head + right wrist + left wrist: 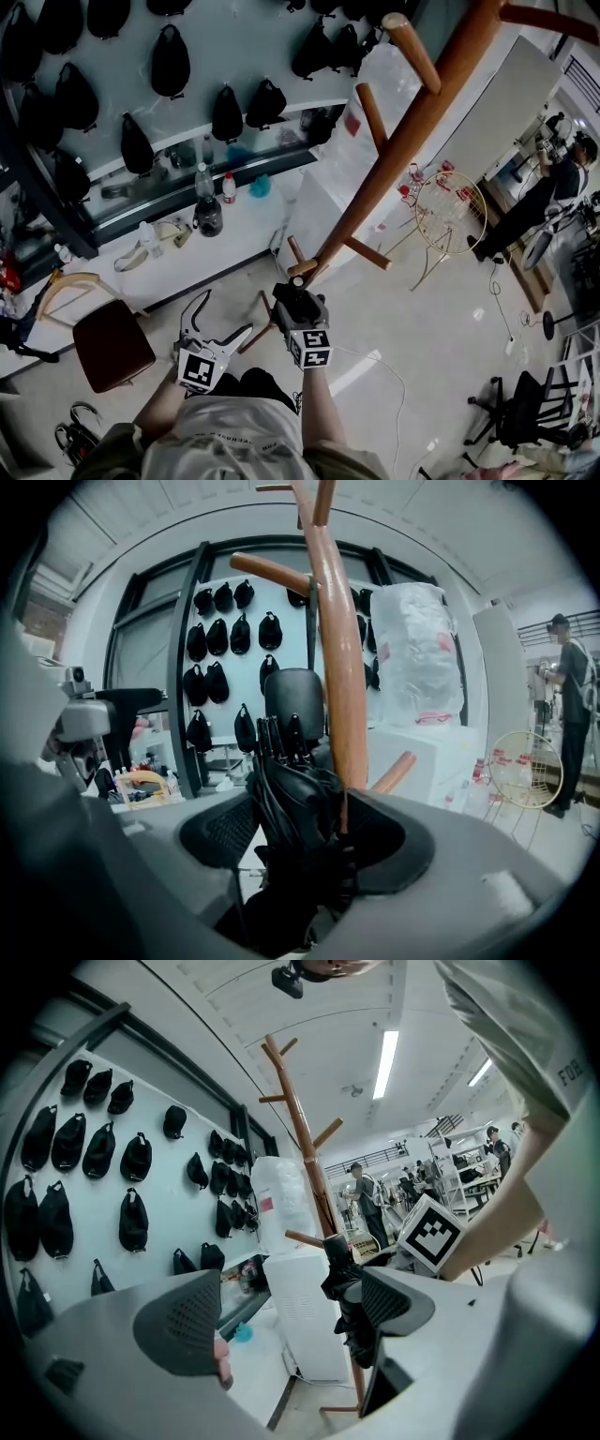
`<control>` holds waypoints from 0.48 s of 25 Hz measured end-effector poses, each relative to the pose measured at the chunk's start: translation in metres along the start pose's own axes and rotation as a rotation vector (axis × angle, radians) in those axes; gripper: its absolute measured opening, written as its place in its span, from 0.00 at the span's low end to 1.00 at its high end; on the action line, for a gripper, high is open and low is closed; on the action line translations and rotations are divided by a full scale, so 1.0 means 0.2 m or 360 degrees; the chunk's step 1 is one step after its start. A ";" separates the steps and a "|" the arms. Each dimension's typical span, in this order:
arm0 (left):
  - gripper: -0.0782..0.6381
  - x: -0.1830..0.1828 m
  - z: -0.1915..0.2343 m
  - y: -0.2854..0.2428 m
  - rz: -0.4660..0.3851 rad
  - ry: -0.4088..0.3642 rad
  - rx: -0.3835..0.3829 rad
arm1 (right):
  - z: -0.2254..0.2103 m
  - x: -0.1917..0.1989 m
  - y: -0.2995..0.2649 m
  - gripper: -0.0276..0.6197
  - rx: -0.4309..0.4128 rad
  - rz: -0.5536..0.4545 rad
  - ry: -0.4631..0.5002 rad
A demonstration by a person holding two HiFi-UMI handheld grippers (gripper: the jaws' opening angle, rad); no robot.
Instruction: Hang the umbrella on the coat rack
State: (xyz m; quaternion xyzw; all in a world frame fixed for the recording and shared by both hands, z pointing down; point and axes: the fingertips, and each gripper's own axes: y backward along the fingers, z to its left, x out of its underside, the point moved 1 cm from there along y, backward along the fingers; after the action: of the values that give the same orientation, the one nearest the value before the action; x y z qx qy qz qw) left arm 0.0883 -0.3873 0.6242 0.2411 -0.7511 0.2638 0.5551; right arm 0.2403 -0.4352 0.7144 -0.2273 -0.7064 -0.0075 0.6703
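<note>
Right gripper view, nearest thing first: the right gripper (302,841) has its 2 jaws set wide. The folded black umbrella (291,789) fills the space between them and its folds touch both pads, so I judge that it is gripped, but only lightly. The umbrella stands almost upright, just beside the pole of the coat rack (342,667), at the height of a low peg (398,769). No strap or loop shows, so I cannot tell whether anything lies over a peg.

The left gripper (281,1321) hangs close by with its jaws apart and nothing between them. It touches neither the umbrella nor the rack. Farther off stand a white cabinet (305,1316) and a wall (150,611) hung with many black bags (220,635).

I see 2 main risks. If the pads let go before a loop sits fully on the peg, the umbrella will probably slide down the pole to the floor, because the peg is short. If the gripper pushes sideways against the pole, the rack may rock, and a loop that is only half on can then slip off the end of the peg.
</note>
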 end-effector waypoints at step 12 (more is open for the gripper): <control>0.75 -0.32 0.02 0.02 0.0006 0.0018 0.0076 | 0.00 -0.20 0.28 0.48 0.0158 -0.0065 -0.0067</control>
State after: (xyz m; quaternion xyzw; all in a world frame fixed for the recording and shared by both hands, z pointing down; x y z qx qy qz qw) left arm 0.1006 -0.3830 0.5620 0.2513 -0.7418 0.2840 0.5530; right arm 0.2585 -0.3972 0.6591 -0.1794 -0.7243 0.0186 0.6655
